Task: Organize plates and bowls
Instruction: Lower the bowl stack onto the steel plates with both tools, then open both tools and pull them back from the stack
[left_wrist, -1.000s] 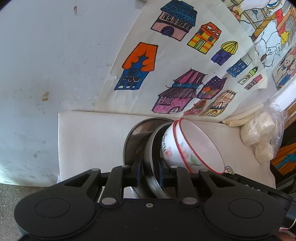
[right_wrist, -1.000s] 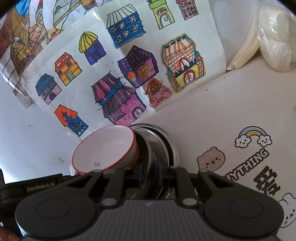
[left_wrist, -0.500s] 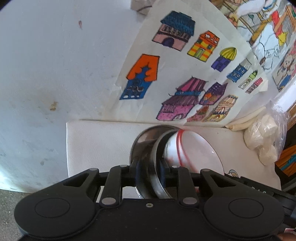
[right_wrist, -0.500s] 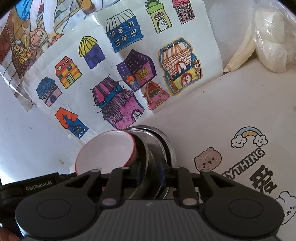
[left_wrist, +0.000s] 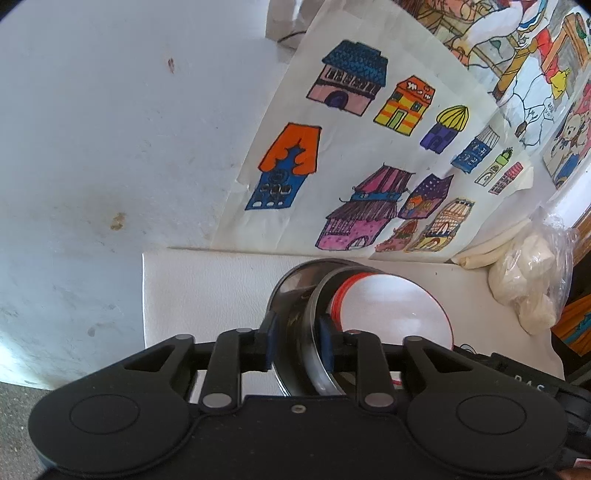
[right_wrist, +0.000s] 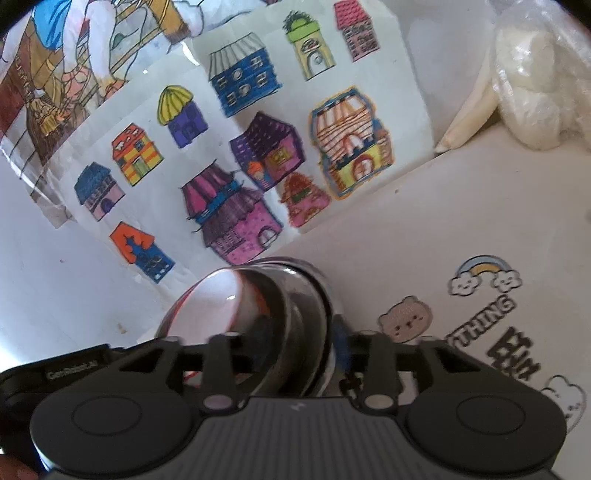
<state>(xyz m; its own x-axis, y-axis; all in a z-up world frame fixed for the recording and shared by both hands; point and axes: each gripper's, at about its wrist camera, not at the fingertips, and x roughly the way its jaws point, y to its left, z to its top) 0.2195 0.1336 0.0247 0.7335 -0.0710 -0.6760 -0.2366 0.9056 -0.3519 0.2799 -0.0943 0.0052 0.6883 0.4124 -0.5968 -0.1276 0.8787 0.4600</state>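
Left gripper (left_wrist: 295, 341): clamped on the edge of the metal dishes (left_wrist: 295, 295), one blue-padded finger on each side of the rims.
Right gripper (right_wrist: 295, 347): closed on the opposite edge of the same metal dishes (right_wrist: 295, 295); the view was blurred near the fingers, but the rim ran between them.
Metal dishes: two nested steel dishes, tilted up on edge over the white tabletop (left_wrist: 207, 295), held between both grippers.
Red-rimmed bowl (left_wrist: 391, 306): white ceramic, lying against the inner face of the steel dishes, its opening turned toward the left camera; in the right wrist view it (right_wrist: 207, 306) sat left of the steel rims.
Tabletop: white mat, with cartoon stickers (right_wrist: 406, 321) of a bear and a rainbow on the right side.
House drawing (left_wrist: 362, 155): paper sheet of coloured houses leaning on the wall behind the dishes.
Plastic bag (left_wrist: 532, 273): clear, with white lumps inside, at the far right corner, well apart from the dishes.
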